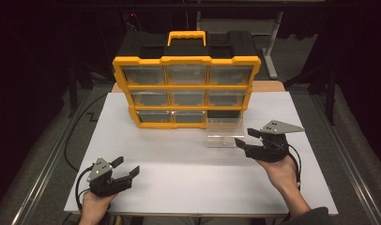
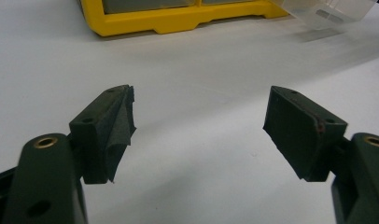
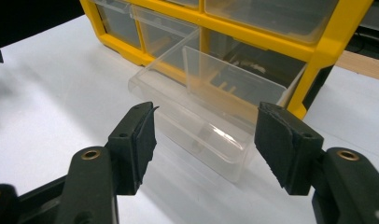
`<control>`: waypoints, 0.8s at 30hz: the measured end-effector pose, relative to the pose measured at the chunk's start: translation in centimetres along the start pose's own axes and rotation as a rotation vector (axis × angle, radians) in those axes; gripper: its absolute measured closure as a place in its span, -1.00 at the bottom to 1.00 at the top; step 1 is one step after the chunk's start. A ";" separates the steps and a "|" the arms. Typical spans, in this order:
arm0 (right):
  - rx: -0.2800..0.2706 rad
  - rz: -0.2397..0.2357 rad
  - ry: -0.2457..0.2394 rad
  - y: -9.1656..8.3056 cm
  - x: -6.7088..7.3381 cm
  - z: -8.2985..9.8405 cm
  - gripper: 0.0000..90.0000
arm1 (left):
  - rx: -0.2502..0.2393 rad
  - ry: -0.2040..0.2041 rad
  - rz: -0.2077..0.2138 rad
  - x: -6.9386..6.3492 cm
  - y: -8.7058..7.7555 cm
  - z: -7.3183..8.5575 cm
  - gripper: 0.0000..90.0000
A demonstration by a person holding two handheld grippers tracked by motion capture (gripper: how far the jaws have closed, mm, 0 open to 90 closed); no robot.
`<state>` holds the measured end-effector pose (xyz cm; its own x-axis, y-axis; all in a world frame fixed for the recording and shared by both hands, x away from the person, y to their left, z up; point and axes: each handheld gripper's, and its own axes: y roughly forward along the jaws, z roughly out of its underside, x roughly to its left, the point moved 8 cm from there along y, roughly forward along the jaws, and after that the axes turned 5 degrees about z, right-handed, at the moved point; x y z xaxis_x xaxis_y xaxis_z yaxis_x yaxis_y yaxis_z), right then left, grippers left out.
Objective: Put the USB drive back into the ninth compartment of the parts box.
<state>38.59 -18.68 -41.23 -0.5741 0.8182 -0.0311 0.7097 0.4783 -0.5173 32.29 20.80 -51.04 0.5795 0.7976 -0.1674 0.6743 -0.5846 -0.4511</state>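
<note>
The clear plastic drawer (image 1: 222,132) lies on the white table top (image 1: 179,173), pulled out of the bottom-right slot of the yellow-framed organiser cabinet with clear drawers and a black body (image 1: 186,89). In the right gripper view its front end points toward the camera while its back end sits at the dark open slot (image 3: 267,65); a clear divider stands across its inside. From the table's middle the drawer lies at about two o'clock, with the cabinet at twelve.

The right gripper (image 1: 247,139) sits just beside the drawer, at four o'clock from it. Its jaws are spread wide, with the drawer's front lying beyond the pads (image 3: 145,135); nothing is pinched and no pad touches the plastic.

The left gripper (image 1: 126,166) hovers at about seven o'clock on the table, well apart from the drawer. Its jaws are also spread, with bare table between them.
</note>
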 end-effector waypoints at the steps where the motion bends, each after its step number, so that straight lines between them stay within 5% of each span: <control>1: 0.002 0.000 0.001 -0.1 0.0 0.1 -0.14 | 0.000 -0.001 0.000 0.0 0.0 0.0 -0.44; 24: -0.040 0.013 0.016 -2.2 -0.1 1.9 -0.15 | -0.001 -0.002 -0.002 0.0 0.0 0.0 -0.44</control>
<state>36.33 -20.44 -41.70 -0.5585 0.8292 -0.0235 0.7329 0.4800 -0.4821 32.30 20.83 -51.04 0.5772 0.7991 -0.1685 0.6758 -0.5832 -0.4508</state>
